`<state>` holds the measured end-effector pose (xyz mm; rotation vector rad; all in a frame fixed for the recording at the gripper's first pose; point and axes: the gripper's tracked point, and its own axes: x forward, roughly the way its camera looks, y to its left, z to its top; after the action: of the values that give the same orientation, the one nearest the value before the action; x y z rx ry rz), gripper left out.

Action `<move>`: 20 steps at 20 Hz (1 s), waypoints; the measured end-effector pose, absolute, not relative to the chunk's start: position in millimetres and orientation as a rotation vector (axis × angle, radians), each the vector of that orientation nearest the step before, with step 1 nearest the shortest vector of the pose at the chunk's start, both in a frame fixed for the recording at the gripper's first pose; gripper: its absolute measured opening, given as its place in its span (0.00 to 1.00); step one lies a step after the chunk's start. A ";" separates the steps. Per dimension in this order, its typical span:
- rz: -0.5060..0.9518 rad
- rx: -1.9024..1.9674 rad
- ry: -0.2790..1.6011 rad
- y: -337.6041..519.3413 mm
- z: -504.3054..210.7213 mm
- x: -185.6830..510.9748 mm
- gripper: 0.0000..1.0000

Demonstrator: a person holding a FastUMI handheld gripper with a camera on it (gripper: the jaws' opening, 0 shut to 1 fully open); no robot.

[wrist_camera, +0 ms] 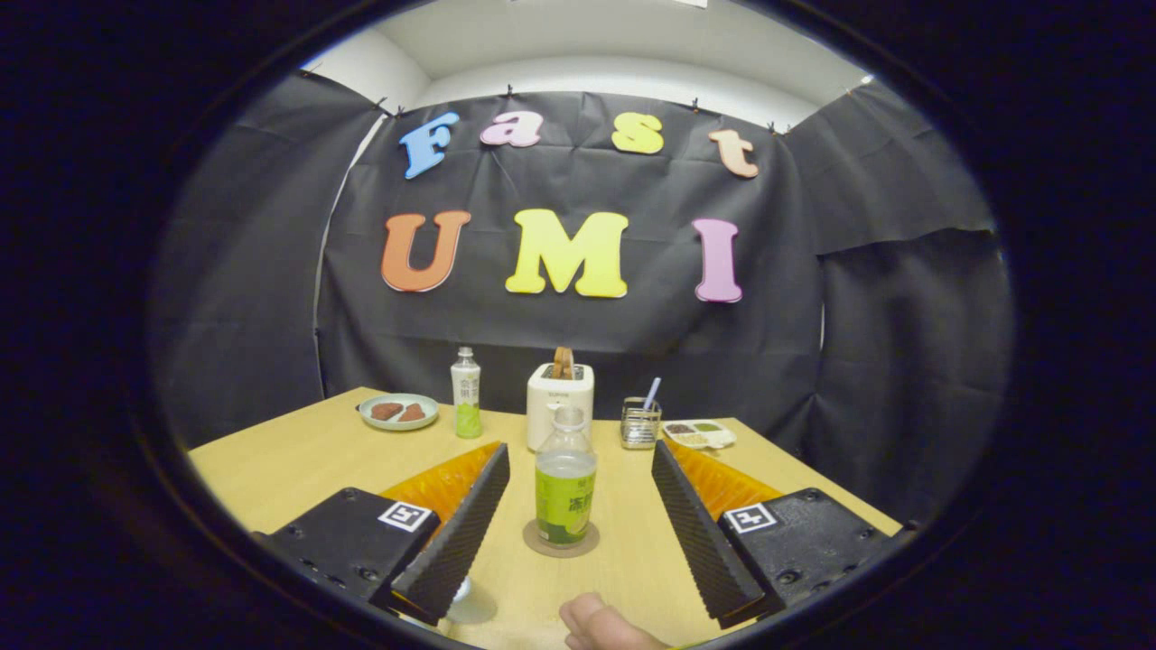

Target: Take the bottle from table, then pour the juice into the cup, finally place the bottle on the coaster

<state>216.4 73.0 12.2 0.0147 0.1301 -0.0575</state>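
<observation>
Bottle (565, 487) upright on the coaster (561, 542), between the fingers and untouched. Gripper (579, 522) spread wide, clear on both sides, likely a release. Glimpse of glass, perhaps the cup (470, 603), under the left finger. Toaster (560, 402) just behind.

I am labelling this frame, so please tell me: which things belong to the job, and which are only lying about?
Job: bottle standing on the coaster, between the open hand-held gripper fingers.

Lying about: toaster, second bottle, plate with food, metal holder, snack tray, someone's hand.
</observation>
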 end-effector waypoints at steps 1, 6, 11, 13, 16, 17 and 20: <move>-0.060 0.014 0.126 71.4 16.1 201.8 1.00; -0.025 0.003 0.174 66.7 14.9 134.5 1.00; 0.028 -0.019 0.157 65.8 7.1 85.4 1.00; 0.012 -0.054 0.124 60.5 3.4 69.6 1.00; 0.009 -0.086 0.084 62.5 -5.6 51.3 1.00; 0.010 -0.098 0.076 64.2 -9.7 46.3 1.00; -0.012 -0.128 0.042 60.2 -13.5 35.5 1.00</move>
<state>35.5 60.2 -13.5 -0.1285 0.0420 -0.0124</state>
